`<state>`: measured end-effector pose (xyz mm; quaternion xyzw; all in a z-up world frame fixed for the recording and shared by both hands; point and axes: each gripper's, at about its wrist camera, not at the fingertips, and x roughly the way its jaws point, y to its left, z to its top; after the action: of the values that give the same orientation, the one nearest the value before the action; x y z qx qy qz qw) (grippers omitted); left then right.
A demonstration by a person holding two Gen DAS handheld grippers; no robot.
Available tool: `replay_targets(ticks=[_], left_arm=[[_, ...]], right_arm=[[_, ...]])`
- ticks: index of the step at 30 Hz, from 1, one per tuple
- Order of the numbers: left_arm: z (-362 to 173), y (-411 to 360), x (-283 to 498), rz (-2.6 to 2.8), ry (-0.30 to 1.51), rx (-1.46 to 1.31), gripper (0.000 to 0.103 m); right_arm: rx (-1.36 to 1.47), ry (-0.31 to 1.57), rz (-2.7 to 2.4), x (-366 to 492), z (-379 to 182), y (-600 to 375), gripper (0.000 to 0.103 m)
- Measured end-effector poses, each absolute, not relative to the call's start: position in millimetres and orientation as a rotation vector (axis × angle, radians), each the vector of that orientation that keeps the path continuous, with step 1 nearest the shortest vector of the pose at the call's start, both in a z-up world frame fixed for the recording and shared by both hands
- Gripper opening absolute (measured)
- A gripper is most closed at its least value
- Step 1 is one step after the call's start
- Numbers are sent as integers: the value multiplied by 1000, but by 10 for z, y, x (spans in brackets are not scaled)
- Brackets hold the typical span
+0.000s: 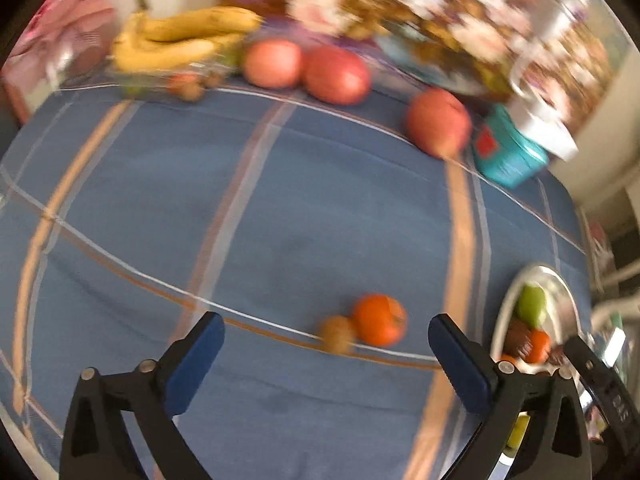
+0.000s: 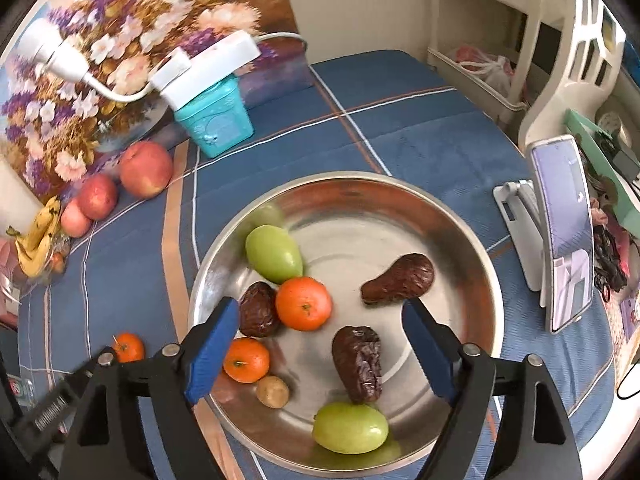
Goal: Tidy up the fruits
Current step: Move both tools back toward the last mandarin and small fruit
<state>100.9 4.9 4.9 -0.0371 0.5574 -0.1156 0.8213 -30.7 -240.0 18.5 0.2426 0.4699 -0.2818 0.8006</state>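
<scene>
Left gripper (image 1: 326, 354) wide, empty: centre over orange (image 1: 379, 320) (kiwi (image 1: 337, 334) touching, lower centre); right gripper (image 2: 322, 340) wide over bowl (image 2: 472, 240).

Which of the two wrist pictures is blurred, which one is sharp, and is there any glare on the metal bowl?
Left wrist view: smeared by motion blur, the orange and apples soft-edged, fisheye bending the cloth stripes. Right wrist view: sharp, fruit crisp; the metal bowl shows soft bright reflections and mirrors a green fruit on its wall, with no harsh glare.
</scene>
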Motion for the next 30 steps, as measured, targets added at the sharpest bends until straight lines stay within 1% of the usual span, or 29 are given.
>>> replay_targets(ticks=[2,7,14,18,26,28,29,30], left_arm=[[85,190,1039,-204,1166,-89,103],[161,569,1104,-132,1135,-150,103],[262,883,1093,-72,1092,-176,103],[237,1045,1129,-66,1098,-227,103],[111,998,1190,-123,1124,-289,103],[17,962,1215,-133,1156,-305,102],[-27,939,1229,-138,1171,-306,102],[-75,913,1236,-141,1185,-305,101]], right_arm=[[502,1001,-593,-262,188,-2340,98],[453,981,-514,-97,236,-2086,98],[419,966,-328,190,243,-1567,98],[411,959,-240,358,192,-1279,98],[379,998,-204,575,25,-983,98],[383,1004,-207,599,-20,-973,90],[387,1007,-206,614,-40,-974,82],[393,1014,-201,634,-75,-986,78]])
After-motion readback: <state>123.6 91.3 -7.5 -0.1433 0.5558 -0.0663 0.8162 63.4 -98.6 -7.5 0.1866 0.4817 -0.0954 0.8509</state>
